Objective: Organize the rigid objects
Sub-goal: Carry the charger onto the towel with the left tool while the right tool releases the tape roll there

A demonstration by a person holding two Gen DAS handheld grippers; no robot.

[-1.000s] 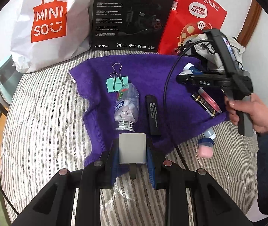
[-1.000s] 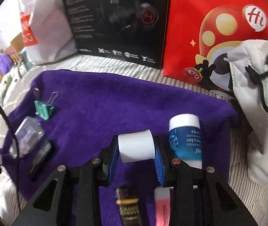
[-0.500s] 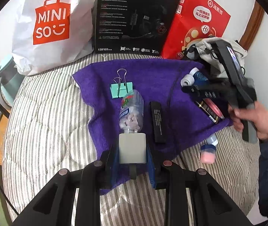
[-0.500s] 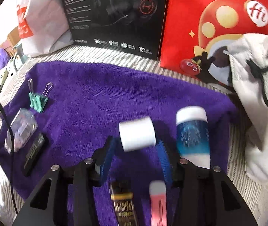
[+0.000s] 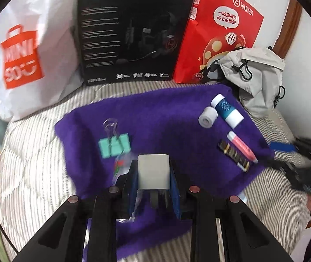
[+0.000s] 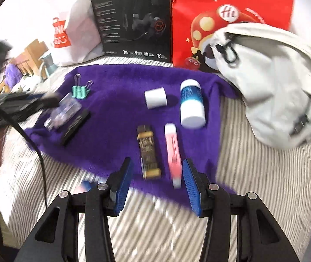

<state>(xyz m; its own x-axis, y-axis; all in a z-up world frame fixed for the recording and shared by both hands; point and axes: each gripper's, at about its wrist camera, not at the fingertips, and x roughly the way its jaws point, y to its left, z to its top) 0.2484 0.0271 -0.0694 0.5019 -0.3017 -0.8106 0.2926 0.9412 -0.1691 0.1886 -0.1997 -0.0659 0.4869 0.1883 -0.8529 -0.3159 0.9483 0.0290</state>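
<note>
On the purple towel (image 5: 155, 109) lie a green binder clip (image 5: 114, 146), a white roll (image 5: 207, 120), a blue-and-white bottle (image 5: 226, 111), a pink tube (image 5: 241, 145) and a brown-gold stick (image 5: 234, 155). My left gripper (image 5: 153, 171) is shut on a pale grey block (image 5: 153, 170) above the towel's near part, partly hiding a clear bottle (image 5: 120, 170). My right gripper (image 6: 157, 181) stands open over the towel's front edge, behind the stick (image 6: 147, 150) and the tube (image 6: 172, 152). The roll (image 6: 155, 98) rests free beside the bottle (image 6: 191, 103).
A white shopping bag (image 5: 24, 50), a black headset box (image 5: 131, 32) and a red paper bag (image 5: 218, 32) stand along the back. A pale drawstring bag (image 6: 271, 87) lies at the right. A black bar (image 6: 75, 126) lies left on the towel, on striped bedding (image 6: 155, 218).
My right gripper has opened, left the white roll on the towel beside the blue bottle, and drawn back. My left gripper has moved forward over the towel, still holding the grey block.
</note>
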